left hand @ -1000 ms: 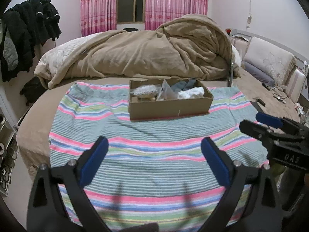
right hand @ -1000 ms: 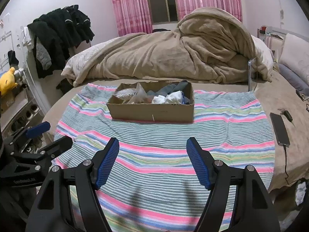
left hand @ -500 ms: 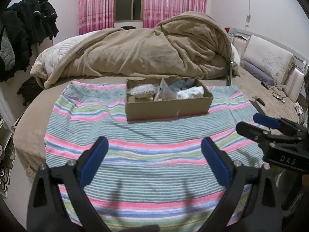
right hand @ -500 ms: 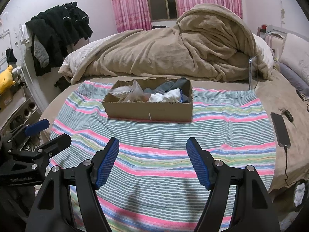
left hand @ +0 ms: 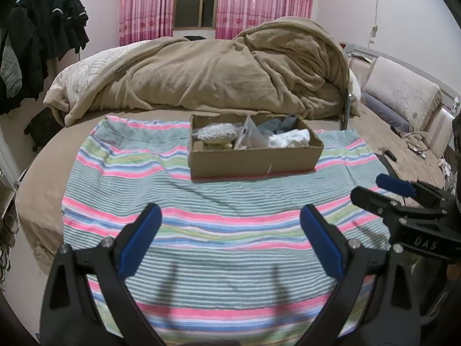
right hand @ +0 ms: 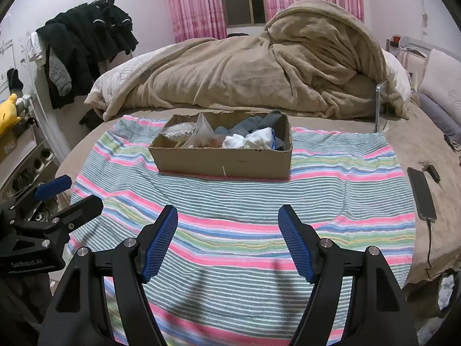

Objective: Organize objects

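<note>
Both grippers' jaws wide, empty, above striped towel (right hand: pixel 230 196); cardboard box (right hand: pixel 224 160) beyond.

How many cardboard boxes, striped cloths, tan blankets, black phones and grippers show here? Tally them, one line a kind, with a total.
Open brown cardboard box: 1
Pink, green and blue striped cloth: 1
Heaped tan plush blanket: 1
Flat black phone: 1
Black two-finger grippers with blue pads: 2, the left gripper and the right gripper
Total: 6
</note>
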